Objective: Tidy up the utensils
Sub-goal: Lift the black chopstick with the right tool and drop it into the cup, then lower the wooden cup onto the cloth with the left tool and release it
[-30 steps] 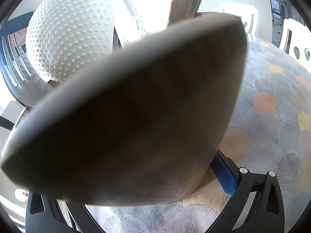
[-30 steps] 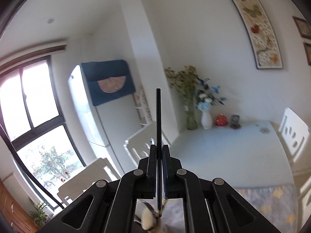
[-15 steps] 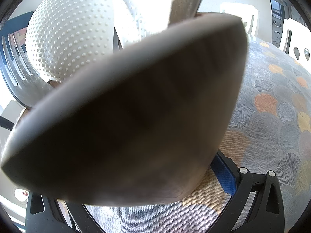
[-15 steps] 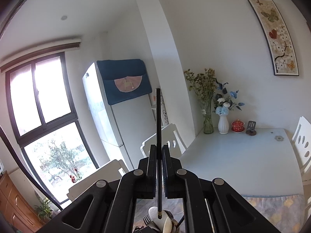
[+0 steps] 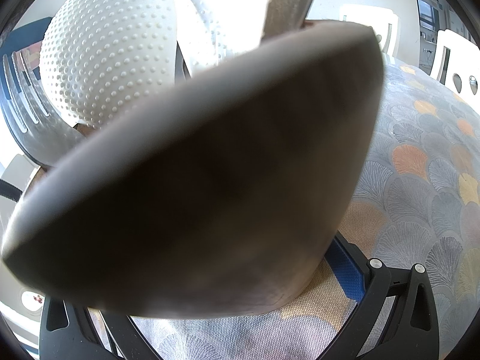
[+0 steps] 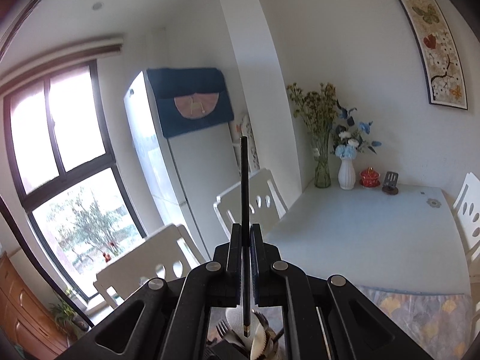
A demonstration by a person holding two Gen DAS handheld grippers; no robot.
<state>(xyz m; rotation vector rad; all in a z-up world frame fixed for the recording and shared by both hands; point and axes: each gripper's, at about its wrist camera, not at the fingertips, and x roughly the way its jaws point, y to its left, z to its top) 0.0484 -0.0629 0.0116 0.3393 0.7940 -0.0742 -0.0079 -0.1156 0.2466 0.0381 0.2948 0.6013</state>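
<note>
My right gripper (image 6: 246, 235) is shut on a thin black chopstick (image 6: 244, 186) that stands upright between the pads. Its banded lower tip hangs just over a bundle of utensils (image 6: 258, 339) seen below the jaws. In the left wrist view a wooden spoon head (image 5: 195, 180) fills most of the picture, very close to the lens. Behind it stand a white dotted rice paddle (image 5: 108, 60) and a slotted metal spatula (image 5: 24, 99). My left gripper (image 5: 225, 324) has its fingers wide apart around a brown utensil holder (image 5: 288, 294), with the blue pad against its wall.
A tablecloth with a fan pattern (image 5: 420, 180) covers the table under the holder. Beyond it lies a pale table (image 6: 375, 234) with vases (image 6: 346, 174) at the wall. White chairs (image 6: 255, 207) stand to the left, and a fridge (image 6: 186, 162) beside a window.
The right gripper has swung and sunk a little with the chopstick, so the utensil bundle shows more fully under its tip. The left wrist view is unchanged.
</note>
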